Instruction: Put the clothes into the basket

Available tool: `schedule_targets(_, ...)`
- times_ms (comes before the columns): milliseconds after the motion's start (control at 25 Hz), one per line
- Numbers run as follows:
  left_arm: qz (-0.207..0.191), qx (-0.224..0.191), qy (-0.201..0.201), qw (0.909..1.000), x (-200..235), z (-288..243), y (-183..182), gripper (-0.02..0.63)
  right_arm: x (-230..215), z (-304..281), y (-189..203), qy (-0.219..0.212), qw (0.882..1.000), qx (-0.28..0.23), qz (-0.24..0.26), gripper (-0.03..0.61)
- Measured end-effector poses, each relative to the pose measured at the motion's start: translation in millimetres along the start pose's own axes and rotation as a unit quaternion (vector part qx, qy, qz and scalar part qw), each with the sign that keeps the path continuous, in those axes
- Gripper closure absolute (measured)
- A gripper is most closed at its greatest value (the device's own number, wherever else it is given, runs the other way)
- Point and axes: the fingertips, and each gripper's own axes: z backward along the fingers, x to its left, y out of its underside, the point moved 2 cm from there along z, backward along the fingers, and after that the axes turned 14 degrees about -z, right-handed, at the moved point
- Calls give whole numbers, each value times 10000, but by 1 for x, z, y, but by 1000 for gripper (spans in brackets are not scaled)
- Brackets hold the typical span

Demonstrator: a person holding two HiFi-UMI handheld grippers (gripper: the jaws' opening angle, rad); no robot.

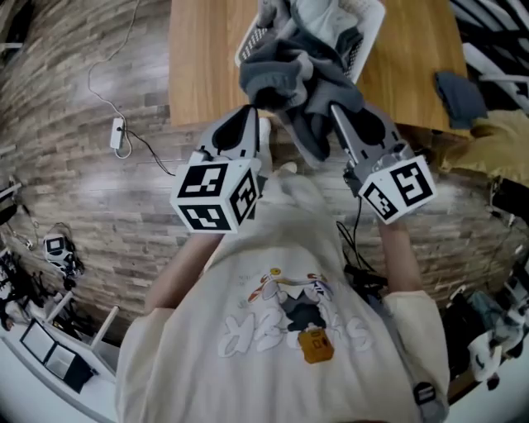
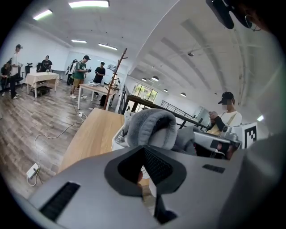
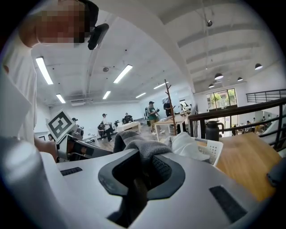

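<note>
Grey garment (image 1: 291, 76) in right claw (image 1: 335, 109), basket (image 1: 370, 25) beyond

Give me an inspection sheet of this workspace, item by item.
Surface: wooden table.
Job's things: white basket holding clothes; grey garment hanging in front of it.
Clutter: dark blue cloth on the table's right side.
Grippers: right hand-held gripper shut on grey garment; left hand-held gripper shut at its edge, grip unclear.
Cables: white cable with power strip on the floor.
Surroundings: plank floor; people at distant tables.
</note>
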Motion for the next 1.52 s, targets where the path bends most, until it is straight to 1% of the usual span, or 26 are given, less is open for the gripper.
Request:
schedule_targets(160,-206,-174,207,9994,3,-9,-28,614,-11,-8,-30,215,9996,-154,70,531)
schedule_targets(440,-390,-224,532,9976,6,-47,-63,614,-25,-29,-54,410,9990,-193,53,531)
schedule_targets(640,-438,-173,735,9962,11,-76,-79,614,-43,-47,-69,506,9984,-262,-23,531)
schedule_targets(920,-562,-111,921,9941,18,-101,-96,614,-59,-65,-86,701,9970,-314,-30,529)
schedule_targets(1080,-607,-77,1094,9921,20,-111,-102,614,-73,-72,-90,989,9942,-413,-128,529)
schedule_targets(1320,-695,-10,1397,9878,15,-127,-109,614,-112,-79,-96,1667,9836,-608,-315,529)
schedule_targets(1400,-755,24,1506,9857,12,-129,-110,614,-120,-85,-98,1828,9808,-619,-293,529)
schedule_targets(1520,-810,61,1618,9835,8,-133,-111,614,-131,-94,-96,1980,9788,-501,-170,529)
